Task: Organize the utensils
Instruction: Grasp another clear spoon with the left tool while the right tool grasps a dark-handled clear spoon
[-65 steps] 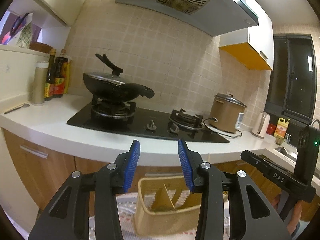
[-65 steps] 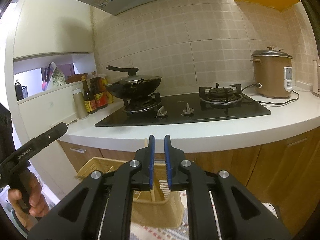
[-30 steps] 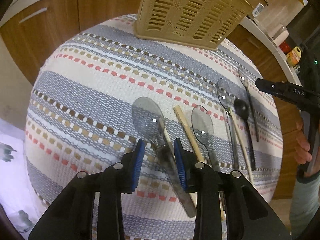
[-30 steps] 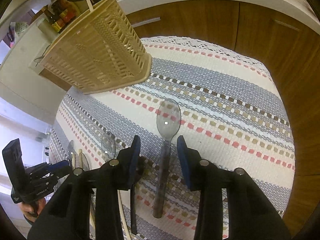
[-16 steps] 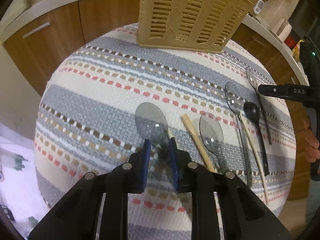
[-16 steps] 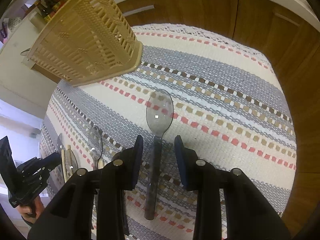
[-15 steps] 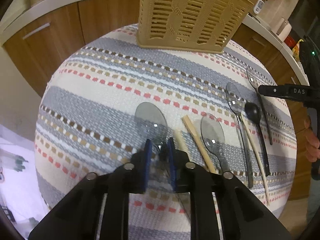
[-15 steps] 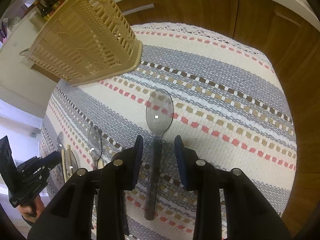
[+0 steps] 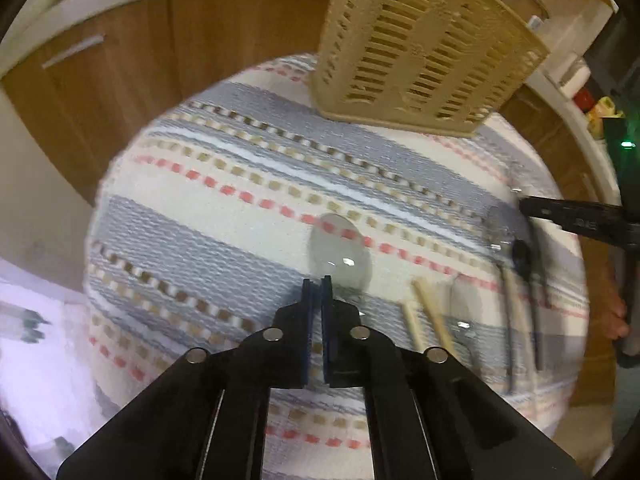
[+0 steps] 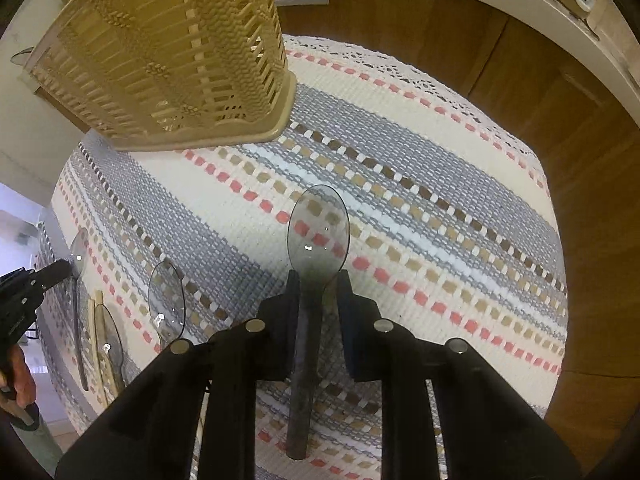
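Right gripper: open, jaws straddling the dark handle of a large clear grey plastic spoon. There is a gap on both sides and neither pad touches. The spoon lies flat on the striped woven cloth. Its long axis runs straight along my fingers: bowl out ahead of the tips, handle end back under the gripper body. It is already centred, so this hand is the nearer one. My judgement is that the next move only calls for squeezing shut on the neck, with no turning.

The bowl is see-through with small glints, and the cloth pattern shows through it. The handle is darker and opaque-looking.

Left gripper: blue pads drawn to a sliver. A second clear spoon bowl sits just past the tips, slightly right. Its neck is hidden behind the fingers and the frame is blurred. I judge it pinched but am not certain.

The beige slotted plastic basket stands at the far edge of the cloth, ahead and left of the right gripper, well apart from both spoons.
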The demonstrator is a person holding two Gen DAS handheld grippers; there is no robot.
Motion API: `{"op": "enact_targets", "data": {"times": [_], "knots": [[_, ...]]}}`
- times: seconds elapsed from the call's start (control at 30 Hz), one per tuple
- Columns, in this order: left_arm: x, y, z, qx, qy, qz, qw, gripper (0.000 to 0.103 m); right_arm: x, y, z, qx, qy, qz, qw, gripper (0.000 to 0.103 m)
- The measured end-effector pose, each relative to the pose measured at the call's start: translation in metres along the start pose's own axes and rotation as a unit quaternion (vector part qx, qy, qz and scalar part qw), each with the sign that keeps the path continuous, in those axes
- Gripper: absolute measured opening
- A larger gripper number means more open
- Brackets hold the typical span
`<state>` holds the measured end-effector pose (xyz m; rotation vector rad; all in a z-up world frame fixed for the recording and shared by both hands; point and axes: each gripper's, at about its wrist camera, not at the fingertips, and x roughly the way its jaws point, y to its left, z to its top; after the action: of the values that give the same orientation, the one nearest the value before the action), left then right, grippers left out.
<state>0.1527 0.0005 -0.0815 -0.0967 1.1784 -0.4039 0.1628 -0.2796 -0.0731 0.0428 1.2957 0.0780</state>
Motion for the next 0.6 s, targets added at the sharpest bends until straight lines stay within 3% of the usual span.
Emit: {"op": "enact_targets", "data": {"times": [0.07, 0.13, 0.43, 0.6], "knots": [[-0.002, -0.002, 0.001, -0.001, 0.010, -0.026, 0.9996, 0.012, 0.002, 0.001, 0.003, -0.008, 0.007, -0.001, 1.000, 0.016], [-0.001, -0.007, -0.001, 0.007, 0.014, -0.021, 0.9997, 0.020, 0.003, 0.001, 0.005, -0.011, 0.011, -0.002, 1.000, 0.017], [0.013, -0.034, -0.001, 0.036, 0.035, 0.045, 0.9977, 0.022, 0.006, 0.009, 0.016, -0.031, 0.031, -0.014, 0.999, 0.017], [0.018, -0.042, 0.002, 0.049, 0.055, 0.055, 0.9958, 0.033, 0.008, 0.007, 0.025, -0.032, 0.044, -0.008, 0.998, 0.017]]}}
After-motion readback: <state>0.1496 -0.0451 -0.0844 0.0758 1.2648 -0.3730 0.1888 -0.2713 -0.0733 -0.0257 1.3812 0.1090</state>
